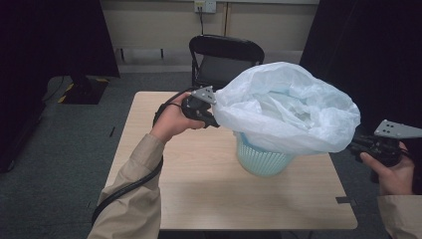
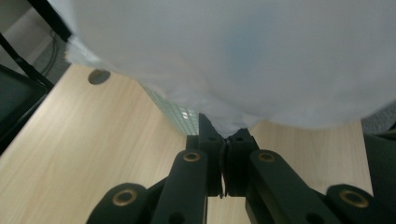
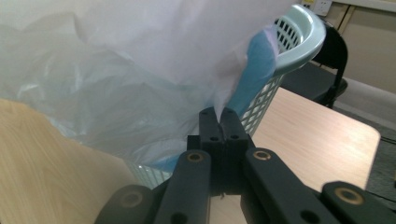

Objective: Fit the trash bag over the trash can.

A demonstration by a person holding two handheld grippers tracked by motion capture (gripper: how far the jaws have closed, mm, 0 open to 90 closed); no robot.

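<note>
My left claw [image 1: 211,115] and right claw [image 1: 354,146] are each pinched tight on opposite edges of the white bag [image 1: 288,107]. I hold it stretched wide so its mouth can fold over the rim of the blue basket [image 1: 263,160], which stands mid-worktop [image 1: 199,199].

Billowing bag crowds the centre of the table

A white translucent plastic bag [image 1: 288,107] spreads wide over the pale blue lattice plastic basket [image 1: 261,160], blocking the middle and right of the light wooden table [image 1: 199,199]; the near and left tabletop lies open, while a black folding chair [image 1: 226,57] stands against the far edge.
</note>
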